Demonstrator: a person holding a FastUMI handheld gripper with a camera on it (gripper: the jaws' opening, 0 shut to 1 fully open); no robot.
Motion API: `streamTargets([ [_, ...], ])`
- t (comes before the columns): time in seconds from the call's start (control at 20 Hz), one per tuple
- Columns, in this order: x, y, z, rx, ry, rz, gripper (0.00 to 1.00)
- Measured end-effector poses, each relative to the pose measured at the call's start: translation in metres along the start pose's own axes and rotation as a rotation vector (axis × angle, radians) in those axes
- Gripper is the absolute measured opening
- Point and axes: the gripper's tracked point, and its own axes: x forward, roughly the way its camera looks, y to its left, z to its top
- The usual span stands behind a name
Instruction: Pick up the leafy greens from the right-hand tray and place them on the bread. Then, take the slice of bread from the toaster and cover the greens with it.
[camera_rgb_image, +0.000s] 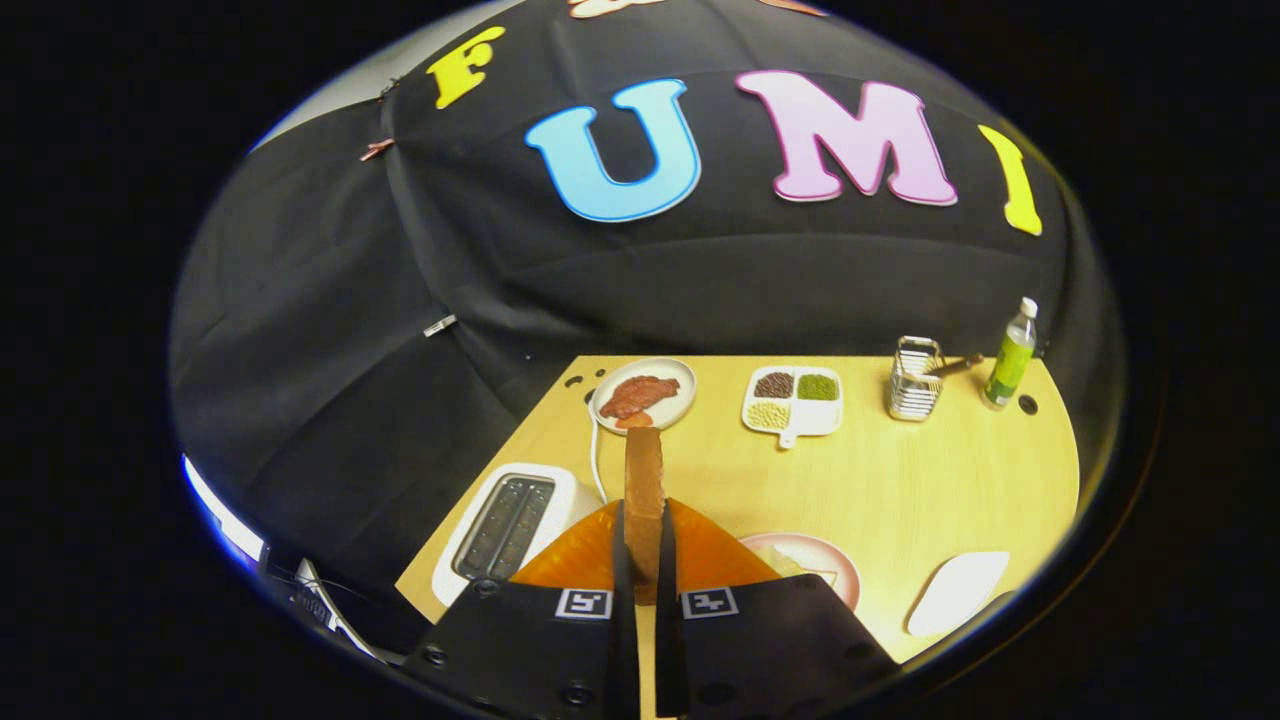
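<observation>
Gripper view: the gripper (645, 560) is nearly closed, both fingers (622, 560) pressing on the flat sides of a slice of bread (643, 490). The slice stands upright on edge between them, its brown crust facing the camera and its top rising beyond the fingertips.

Landmark: the white toaster (505, 530), which sits on the wooden desk (900, 480) just left of the held slice. Its two dark slots face up, and I cannot tell whether anything remains inside them. A white cord (597, 465) runs from behind the toaster toward the far edge of the desk.

Right of the toaster, directly under the held slice, lies an orange surface (710, 560), partly hidden by the gripper body; what rests on it cannot be seen. Further right of that is a pink-rimmed plate (835, 565), also partly hidden, with something pale on it that I cannot identify. The leafy greens cannot be made out. Well right of the toaster, near the desk's near edge, lies a white tray (958, 592).

Beyond the toaster, a white plate (680, 385) carries a reddish piece of meat (638, 395). Right of that plate is a white divided dish (795, 403) with brown, green and pale fillings. Further right stand a wire rack (915, 392) and a green bottle (1010, 362) with a white cap.
</observation>
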Motion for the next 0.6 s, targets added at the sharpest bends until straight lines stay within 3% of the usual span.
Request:
streamTargets([
  [0.6,0.036,-0.069,-0.085,0.146,0.151,-0.012,0.11],
])
